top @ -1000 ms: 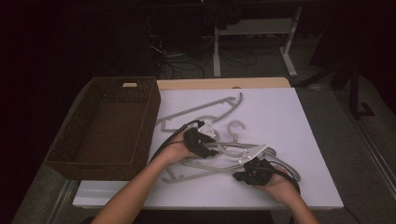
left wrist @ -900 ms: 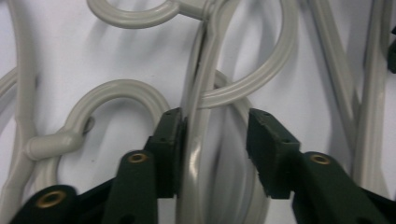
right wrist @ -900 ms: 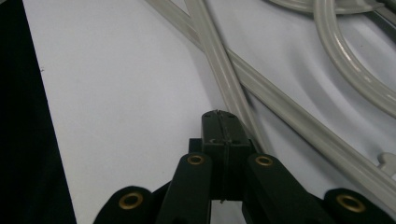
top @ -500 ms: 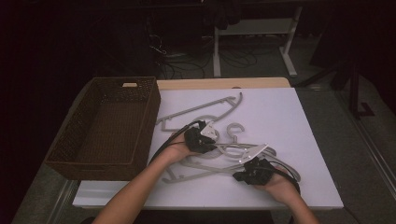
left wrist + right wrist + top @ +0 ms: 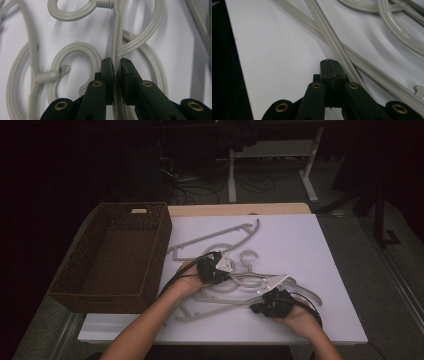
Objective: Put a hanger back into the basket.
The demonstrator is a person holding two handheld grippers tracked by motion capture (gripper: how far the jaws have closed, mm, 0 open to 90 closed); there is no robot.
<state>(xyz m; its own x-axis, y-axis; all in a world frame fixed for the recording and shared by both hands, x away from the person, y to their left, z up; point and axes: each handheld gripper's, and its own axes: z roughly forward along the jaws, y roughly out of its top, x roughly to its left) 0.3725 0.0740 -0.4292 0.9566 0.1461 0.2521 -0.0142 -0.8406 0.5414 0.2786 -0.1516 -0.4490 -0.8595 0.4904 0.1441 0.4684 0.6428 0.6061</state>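
1. A white table top [image 5: 310,250] fills the middle of the high view, with a strip of bare wood along its far edge at 12 o'clock.
2. A dark brown wicker basket [image 5: 95,290] stands at 9 o'clock, its right wall along the table top's left edge. It is a deep rectangle with a handle slot in the far wall.
3. A loose heap of pale grey plastic hangers [image 5: 225,305] lies from the centre of the table toward 6 o'clock. They are thin, ribbed along their arms, with round open hooks, and they cross and overlap one another.
4. One separate hanger [image 5: 227,234] lies flat toward 12 o'clock of the heap, its long arm slanting up to the right.
5. The left gripper [image 5: 216,270], held in a hand [image 5: 187,279], sits at the heap's 10 o'clock edge. In the left gripper view its jaws are nearly closed on a hanger bar [image 5: 115,37], which runs straight up between the pads [image 5: 107,72] toward 12 o'clock; a hook loop [image 5: 72,11] curls at 11 o'clock.
6. The right gripper [image 5: 257,309] rests at 5 o'clock of the heap. In the right gripper view its jaws are pressed fully together, holding nothing, their tips just beside two crossing hanger arms [image 5: 332,40].
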